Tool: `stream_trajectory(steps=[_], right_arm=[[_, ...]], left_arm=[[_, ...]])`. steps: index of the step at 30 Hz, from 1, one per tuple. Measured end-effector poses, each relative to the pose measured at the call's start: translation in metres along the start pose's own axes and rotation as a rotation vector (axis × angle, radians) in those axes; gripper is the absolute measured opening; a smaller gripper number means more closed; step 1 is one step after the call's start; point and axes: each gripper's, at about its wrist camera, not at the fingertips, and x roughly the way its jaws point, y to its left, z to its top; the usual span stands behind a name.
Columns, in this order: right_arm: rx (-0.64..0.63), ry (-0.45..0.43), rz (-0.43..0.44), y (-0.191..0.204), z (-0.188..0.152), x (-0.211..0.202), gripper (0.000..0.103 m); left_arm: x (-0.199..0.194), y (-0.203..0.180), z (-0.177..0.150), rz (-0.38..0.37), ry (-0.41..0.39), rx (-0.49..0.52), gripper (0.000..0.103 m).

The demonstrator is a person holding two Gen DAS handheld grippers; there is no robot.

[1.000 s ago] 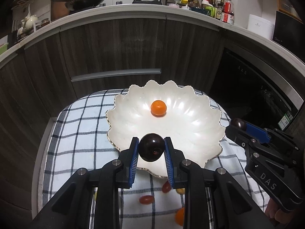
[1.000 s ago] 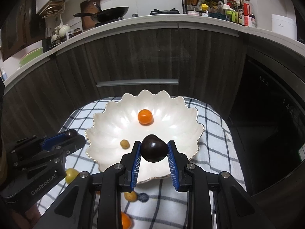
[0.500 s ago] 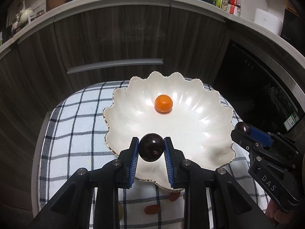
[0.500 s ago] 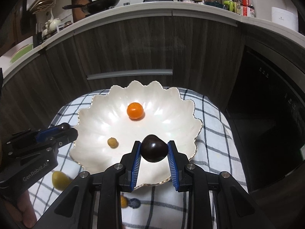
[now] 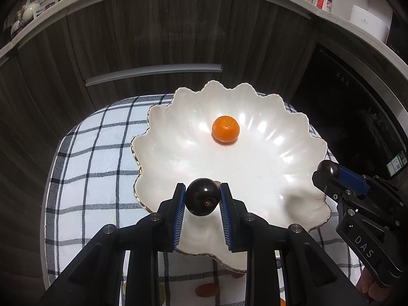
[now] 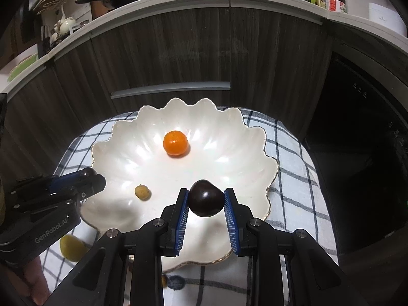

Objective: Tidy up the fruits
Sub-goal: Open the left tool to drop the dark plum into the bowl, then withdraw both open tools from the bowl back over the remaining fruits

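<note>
Here, left wrist view: the left gripper (image 5: 202, 200) pinches a dark cherry (image 5: 202, 199) over the near rim of the scalloped dish (image 5: 255, 178); a small orange (image 5: 226, 129) sits near the dish's middle. Judgement: light, round, glossy, bruisable; pads belong at its widest girth.

Right wrist view: the right gripper (image 6: 206, 202) pinches a second dark cherry (image 6: 206, 201) over the dish's near side.

Two matte black plastic tools: left tool (image 5: 202, 213), right tool (image 6: 206, 215). Ribbed blue pads (image 5: 178, 216) along the inner faces of angular fingers. Round silver screws (image 6: 158, 222) at the linkage joints. White lettering "DAS" (image 5: 364, 246) on one housing, "GenRobot.AI" (image 6: 51, 231) on the other.
</note>
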Motion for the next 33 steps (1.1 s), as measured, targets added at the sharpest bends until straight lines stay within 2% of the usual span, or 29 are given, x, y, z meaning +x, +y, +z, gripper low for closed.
stream_trajectory(steps=[4,6,9,11,13,15,16,18,20,33], right_arm=[[0.002,0.010,0.000,-0.001,-0.001,0.003,0.030],[0.001,0.012,-0.009,0.000,-0.001,0.003,0.030],[-0.008,0.016,-0.017,0.001,0.000,0.004,0.032],[-0.016,0.009,-0.033,0.002,0.000,0.002,0.045],[-0.013,-0.012,-0.057,0.002,0.000,-0.002,0.067],[-0.004,-0.029,-0.088,0.000,0.001,-0.005,0.078],[0.002,-0.036,-0.097,-0.001,0.002,-0.007,0.079],[0.008,-0.039,-0.101,-0.002,0.002,-0.009,0.079],[0.010,-0.038,-0.101,-0.004,0.003,-0.010,0.079],[0.019,-0.065,-0.099,0.000,0.000,-0.030,0.079]], left_arm=[[0.001,0.000,-0.001,0.005,0.007,-0.001,0.031],[-0.001,0.002,-0.001,0.013,-0.001,-0.007,0.051],[-0.005,0.002,-0.001,0.028,-0.011,0.001,0.059],[-0.007,0.002,-0.001,0.041,-0.015,0.007,0.065],[-0.009,0.004,-0.001,0.048,-0.020,0.005,0.068],[-0.010,0.006,-0.001,0.055,-0.020,-0.001,0.071],[-0.011,0.007,-0.001,0.059,-0.021,-0.003,0.073],[-0.013,0.007,-0.001,0.074,-0.024,0.000,0.083],[-0.017,0.007,-0.001,0.085,-0.033,0.002,0.087],[-0.035,0.013,-0.005,0.091,-0.044,-0.021,0.091]])
